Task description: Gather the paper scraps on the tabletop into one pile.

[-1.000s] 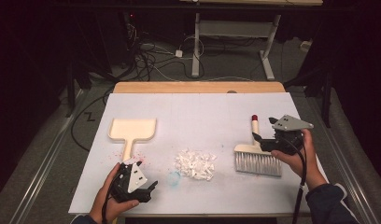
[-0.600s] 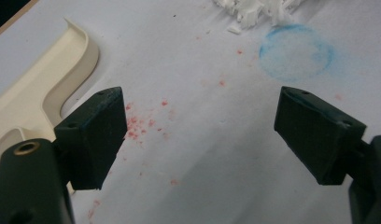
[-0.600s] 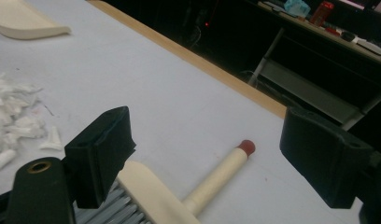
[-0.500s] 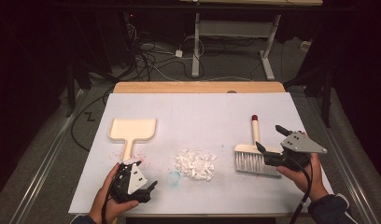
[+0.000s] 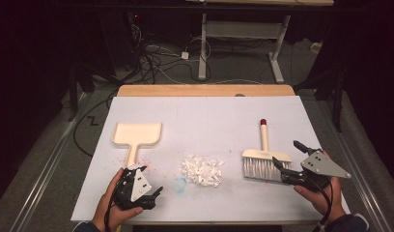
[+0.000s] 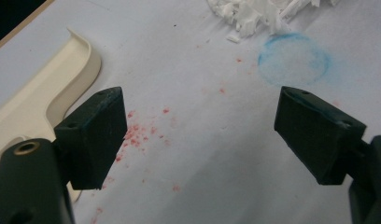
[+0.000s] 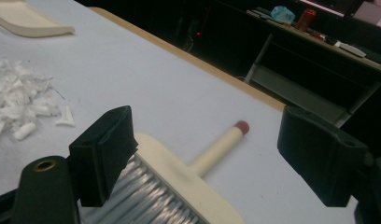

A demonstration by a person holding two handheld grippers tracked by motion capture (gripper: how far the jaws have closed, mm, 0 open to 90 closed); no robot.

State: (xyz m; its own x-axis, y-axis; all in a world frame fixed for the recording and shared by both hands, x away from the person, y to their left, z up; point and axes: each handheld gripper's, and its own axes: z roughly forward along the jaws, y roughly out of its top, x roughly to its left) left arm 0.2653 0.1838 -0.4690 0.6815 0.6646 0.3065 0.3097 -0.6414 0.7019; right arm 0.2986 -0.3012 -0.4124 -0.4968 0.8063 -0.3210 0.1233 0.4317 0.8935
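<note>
The right gripper (image 5: 290,155) had drawn back from the brush (image 5: 264,159) toward the worktop's edge, jaws spread, leaving it ungrasped; the left gripper's (image 5: 152,180) jaws were spread too.

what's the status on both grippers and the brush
Left gripper open, empty, by the dustpan handle. Right gripper open, jaws around the brush head's right end, not closed. Scrap pile between them, nothing blocking.

— What are the person's tools looking like?
— The left gripper (image 5: 151,193) and right gripper (image 5: 287,157) are showing black blocky jaws, brass-ringed holes and grey three-cornered plates.
— Anything trailing or worn?
— Black cables are trailing; dark sleeves (image 5: 344,223) are covering the wrists.
</note>
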